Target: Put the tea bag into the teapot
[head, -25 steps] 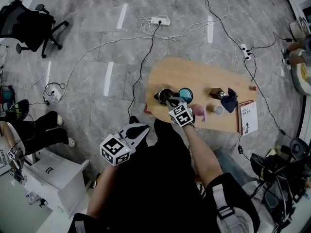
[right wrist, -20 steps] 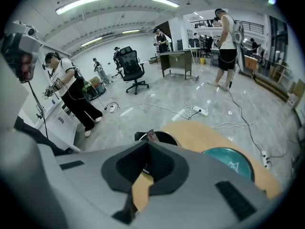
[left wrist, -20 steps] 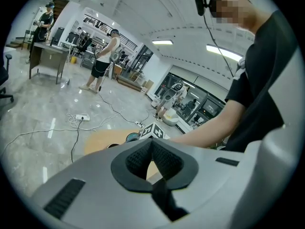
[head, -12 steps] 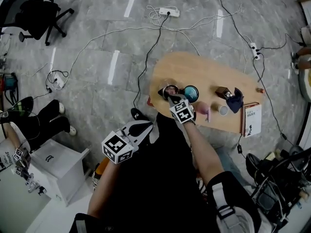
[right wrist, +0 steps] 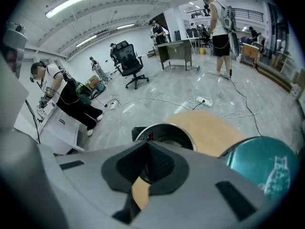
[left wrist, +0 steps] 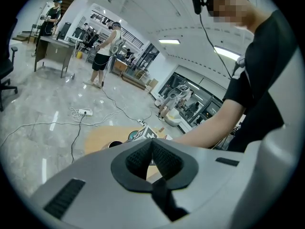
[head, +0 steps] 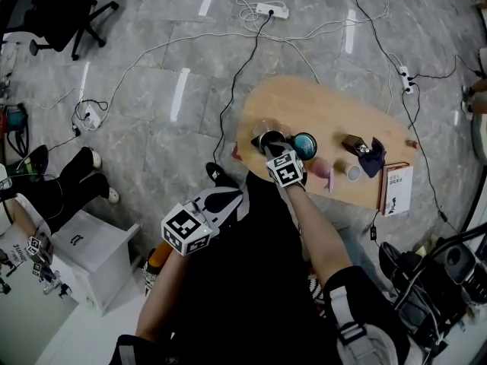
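A dark teapot [head: 266,138] with a metal rim stands open at the left end of the oval wooden table [head: 335,112]. My right gripper [head: 275,151] hovers at its near rim, jaws shut, with nothing visible between them. In the right gripper view the teapot's mouth [right wrist: 163,127] lies just beyond the right gripper [right wrist: 148,145]. I cannot make out the tea bag; a small reddish bit shows at the pot's rim [right wrist: 149,138]. My left gripper [head: 223,201] is held near my body, off the table, shut and empty [left wrist: 152,142].
A teal round lid [head: 305,144] sits right of the teapot, then a pink cup [head: 319,167], a small white cup [head: 350,172], a brown box [head: 353,142], a dark cloth [head: 372,155] and a book [head: 396,185]. Cables and power strips [head: 272,10] cross the floor.
The head view has drifted a little. My right gripper stays at the teapot's near rim, and my left gripper remains by my body.
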The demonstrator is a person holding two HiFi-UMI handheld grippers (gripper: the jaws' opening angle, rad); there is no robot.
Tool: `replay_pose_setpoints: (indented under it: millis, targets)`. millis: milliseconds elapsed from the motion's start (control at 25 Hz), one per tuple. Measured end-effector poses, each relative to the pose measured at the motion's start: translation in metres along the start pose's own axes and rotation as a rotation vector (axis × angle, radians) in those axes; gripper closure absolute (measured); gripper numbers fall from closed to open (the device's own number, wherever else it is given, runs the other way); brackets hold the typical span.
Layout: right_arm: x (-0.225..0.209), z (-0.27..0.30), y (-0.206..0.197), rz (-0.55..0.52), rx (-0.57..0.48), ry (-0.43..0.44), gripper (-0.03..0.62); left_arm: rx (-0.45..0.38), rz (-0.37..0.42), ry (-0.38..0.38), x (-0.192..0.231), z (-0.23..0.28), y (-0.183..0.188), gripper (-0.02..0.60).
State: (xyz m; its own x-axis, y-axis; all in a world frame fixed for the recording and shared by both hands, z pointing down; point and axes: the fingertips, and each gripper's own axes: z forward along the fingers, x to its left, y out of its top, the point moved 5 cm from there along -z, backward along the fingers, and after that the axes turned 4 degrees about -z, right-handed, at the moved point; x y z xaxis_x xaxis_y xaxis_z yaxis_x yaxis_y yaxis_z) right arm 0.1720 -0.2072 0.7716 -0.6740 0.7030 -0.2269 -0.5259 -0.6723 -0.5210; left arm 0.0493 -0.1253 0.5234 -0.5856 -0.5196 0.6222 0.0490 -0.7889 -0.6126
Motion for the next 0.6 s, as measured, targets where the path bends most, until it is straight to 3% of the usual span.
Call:
replay_pose_setpoints:
  millis: [160, 600]
  targets:
    - [0.001, -0.001, -0.003, -0.016, 0.016, -0.013, 0.586, 0.005, 0.006, -0.013, -0.001, 0.004, -0.001, 0.572]
    - [0.009, -0.022, 0.003, 0.008, -0.064, -0.061, 0.572, 0.006, 0.02, -0.06, -0.001, -0.003, -0.001, 0.572]
